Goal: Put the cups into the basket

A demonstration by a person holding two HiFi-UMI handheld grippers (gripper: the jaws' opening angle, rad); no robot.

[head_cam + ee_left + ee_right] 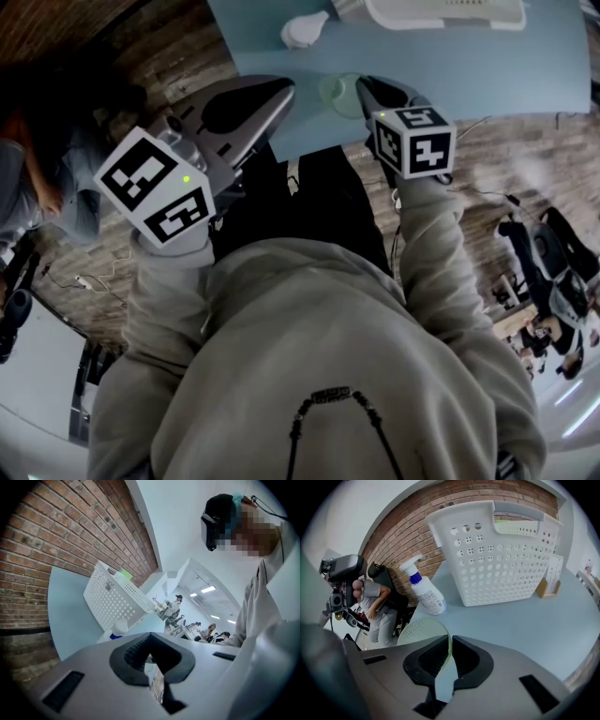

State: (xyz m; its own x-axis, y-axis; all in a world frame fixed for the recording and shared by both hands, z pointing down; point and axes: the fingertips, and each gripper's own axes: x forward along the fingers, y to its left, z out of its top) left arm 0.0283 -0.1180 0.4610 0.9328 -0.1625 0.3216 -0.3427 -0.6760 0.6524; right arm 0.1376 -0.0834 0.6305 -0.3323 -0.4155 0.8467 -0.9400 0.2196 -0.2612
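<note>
A translucent pale green cup stands on the light blue table near its front edge. My right gripper reaches down to it and is shut on the cup's rim. In the right gripper view the thin green wall of the cup is pinched between the right gripper's black pads. The white perforated basket stands farther back on the table, with something pale green inside it. My left gripper hovers at the table's edge beside the cup; the left gripper is shut with nothing in it.
A white spray bottle stands left of the basket, behind the cup. A small wooden stand sits at the basket's right. A brick wall runs behind the table. A person stands off the table's left end.
</note>
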